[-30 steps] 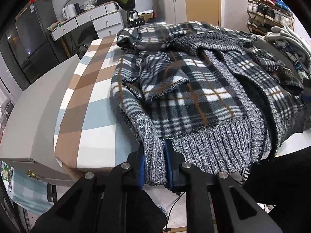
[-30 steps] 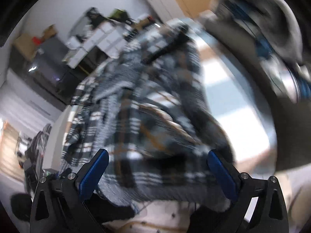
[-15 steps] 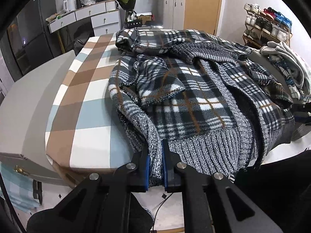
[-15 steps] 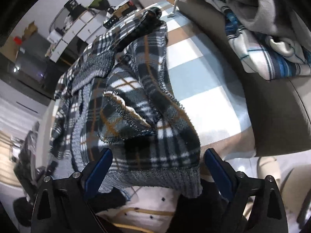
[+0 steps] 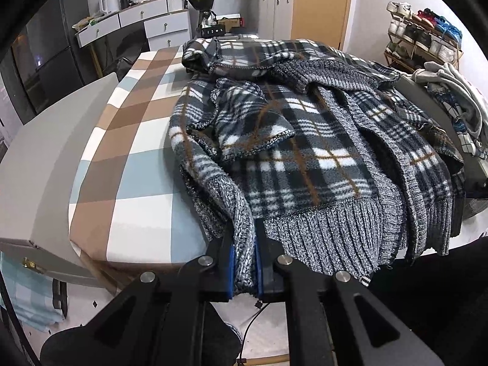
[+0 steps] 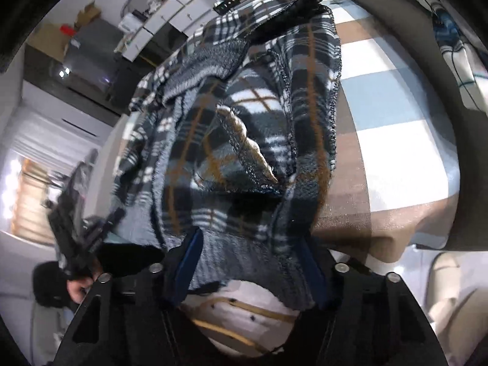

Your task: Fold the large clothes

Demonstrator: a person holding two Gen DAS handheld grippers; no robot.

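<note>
A large black-white-brown plaid fleece jacket with grey ribbed knit trim (image 5: 299,152) lies crumpled on the checked bed (image 5: 122,164). My left gripper (image 5: 244,262) is shut on the jacket's grey knit hem at the bed's near edge. In the right wrist view the same jacket (image 6: 244,128) hangs over the near bed edge. My right gripper (image 6: 253,262) is partly closed, its blue pads on either side of the grey knit hem (image 6: 241,259). Whether the pads press the cloth is unclear.
A pile of other clothes (image 5: 457,103) lies on the grey surface at the right. White drawers (image 5: 140,24), a dark fridge (image 5: 45,61) and a shoe rack (image 5: 424,36) stand beyond the bed. The checked sheet (image 6: 396,116) shows to the jacket's right.
My right gripper has moved in onto the jacket's hem and its jaws have narrowed around it. My left gripper stays shut on the hem; its view shifted slightly.
</note>
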